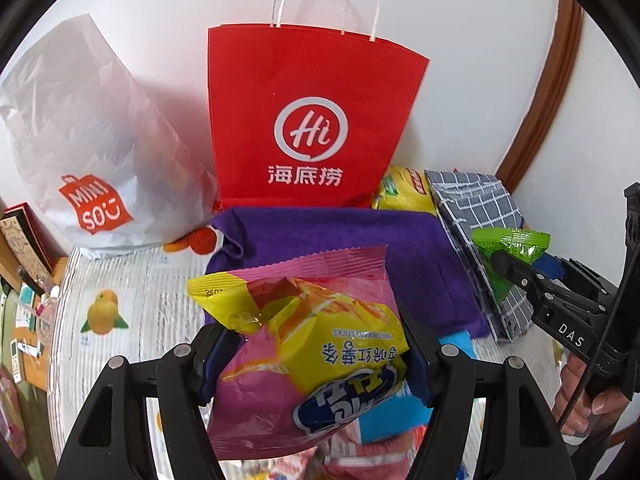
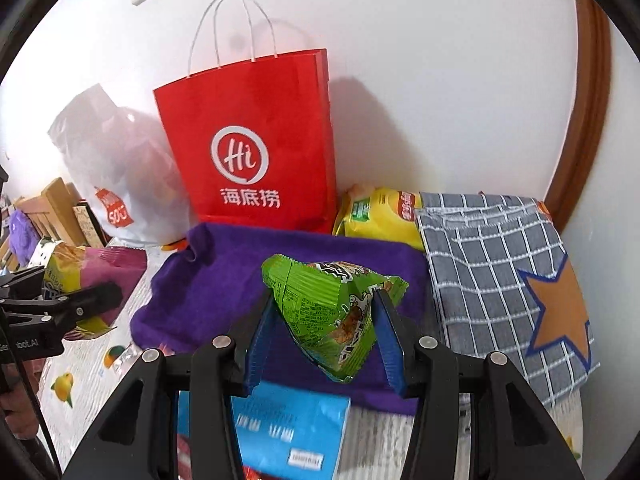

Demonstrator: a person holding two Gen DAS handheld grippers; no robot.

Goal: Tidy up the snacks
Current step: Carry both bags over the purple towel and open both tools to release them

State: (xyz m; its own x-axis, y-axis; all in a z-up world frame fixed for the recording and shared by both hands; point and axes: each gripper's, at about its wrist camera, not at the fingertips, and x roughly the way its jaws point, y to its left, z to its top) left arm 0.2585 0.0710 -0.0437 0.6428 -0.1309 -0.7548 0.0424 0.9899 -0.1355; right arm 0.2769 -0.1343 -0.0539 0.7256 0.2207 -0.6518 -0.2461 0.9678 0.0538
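My left gripper is shut on a pink and yellow sweet potato sticks bag, held above the table; it also shows in the right wrist view. My right gripper is shut on a small green snack packet, held over a purple cloth; the packet also shows in the left wrist view. A red paper bag stands upright against the wall behind the purple cloth.
A white Miniso bag leans left of the red bag. A yellow chip bag and a grey checked cloth bag lie at the right. A blue packet and other snacks lie below the grippers. A wooden door frame rises at the right.
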